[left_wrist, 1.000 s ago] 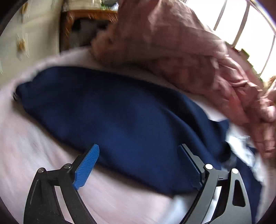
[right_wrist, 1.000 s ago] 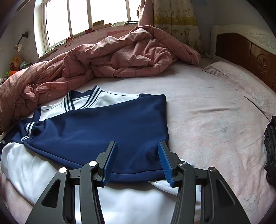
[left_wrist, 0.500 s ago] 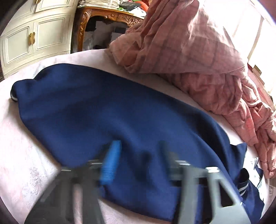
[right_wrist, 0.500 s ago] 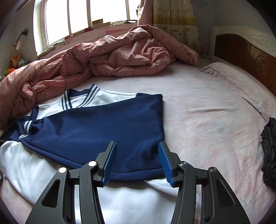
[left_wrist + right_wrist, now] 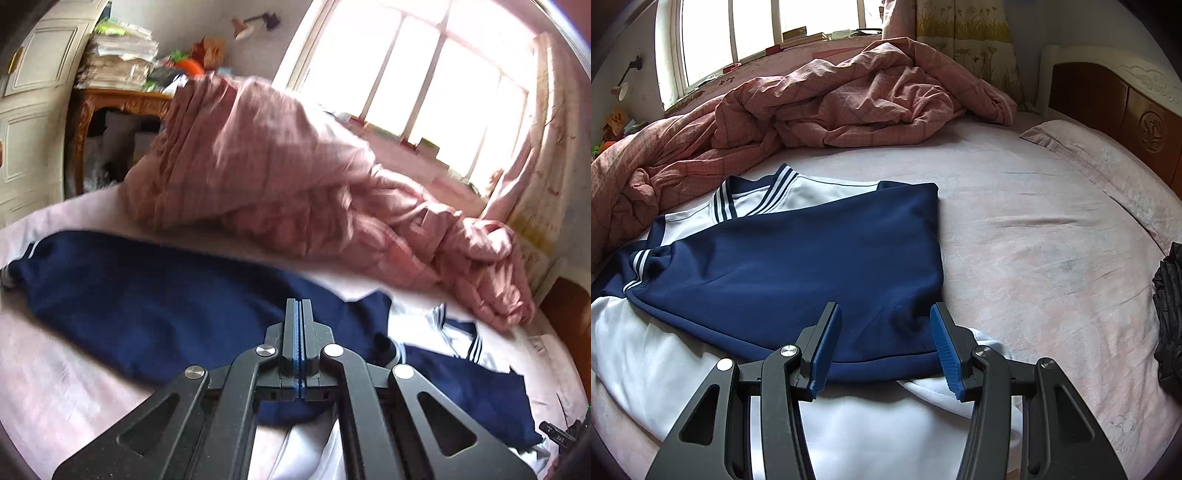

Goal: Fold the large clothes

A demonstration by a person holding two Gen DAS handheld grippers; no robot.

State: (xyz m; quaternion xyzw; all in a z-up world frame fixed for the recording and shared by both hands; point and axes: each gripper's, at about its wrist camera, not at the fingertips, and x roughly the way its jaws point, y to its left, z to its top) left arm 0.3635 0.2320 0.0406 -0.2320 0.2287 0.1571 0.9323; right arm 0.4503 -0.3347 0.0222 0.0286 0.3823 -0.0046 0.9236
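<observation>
The navy-and-white knit sports jacket w/ striped collar and cuffs (image 5: 798,273) lies spread on the pink-sheeted bed (image 5: 1052,258), directly ahead of and partly under both tools. Right tool (image 5: 886,347): fingers apart, nothing between them, hovering just above the navy sleeve panel that's folded across the white body; the sleeve's lower hem runs right across the gap, white fabric below and toward the camera. Left tool (image 5: 299,317): pads pressed together; the navy sleeve (image 5: 147,314) sits ahead-left of and beneath the tip, but whether any cloth is pinched can't be told — no fabric visibly rises into the pads. Handling, as a judgement: looks like smooth synthetic knit, light, fully limp, somewhat slick, so layers prob slide over each other and a one-point lift will let it sag and undo the fold. Not fragile. Best holds are likely the firmer parts: ribbed striped cuff (image 5: 641,266) far left of right tool, the hem edge just ahead of it, or the collar (image 5: 753,195) further ahead-left. Taking two layers at once at a corner should keep the fold aligned. The crumpled pink checked quilt (image 5: 831,107) is piled well beyond the jacket, touching near the collar side; keep the cloth from dragging into it.
</observation>
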